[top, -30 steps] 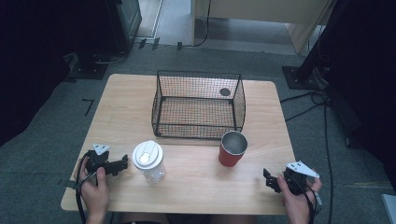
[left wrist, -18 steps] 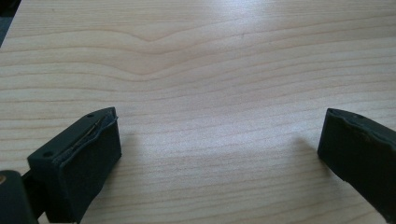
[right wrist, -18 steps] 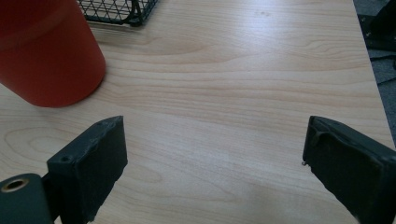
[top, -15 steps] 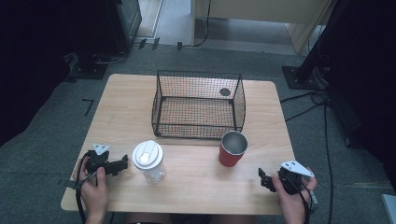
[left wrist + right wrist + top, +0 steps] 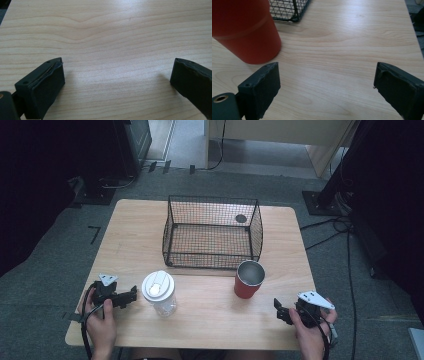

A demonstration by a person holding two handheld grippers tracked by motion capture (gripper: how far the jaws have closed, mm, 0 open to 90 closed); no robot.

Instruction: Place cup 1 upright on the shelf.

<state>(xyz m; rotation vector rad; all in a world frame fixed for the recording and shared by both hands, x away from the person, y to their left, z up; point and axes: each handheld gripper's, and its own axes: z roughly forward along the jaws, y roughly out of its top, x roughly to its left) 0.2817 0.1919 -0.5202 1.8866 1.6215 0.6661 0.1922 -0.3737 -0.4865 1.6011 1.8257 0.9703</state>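
Observation:
A red cup [image 5: 248, 280] with a steel inside stands on the wooden table [image 5: 210, 325], in front of a black wire basket [image 5: 212, 261]. To its left is a clear cup with a white lid [image 5: 159, 292]. My right gripper [image 5: 280, 309] rests near the front right edge and points left at the red cup [image 5: 244, 30]. Its jaws [image 5: 325, 85] are open, have just been closing a little, and hold nothing. My left gripper [image 5: 132, 294] lies at the front left, just beside the lidded cup. It is open [image 5: 117, 77] over bare wood.
The basket [image 5: 287, 8] holds nothing but a dark round spot on its floor. A dark cabinet, cables and stand bases sit on the grey floor around the table. Bare tabletop lies between the two cups and behind the left gripper.
My right hand and gripper have shifted slightly to the left, toward the red cup. The left hand, both cups and the basket have stayed put.

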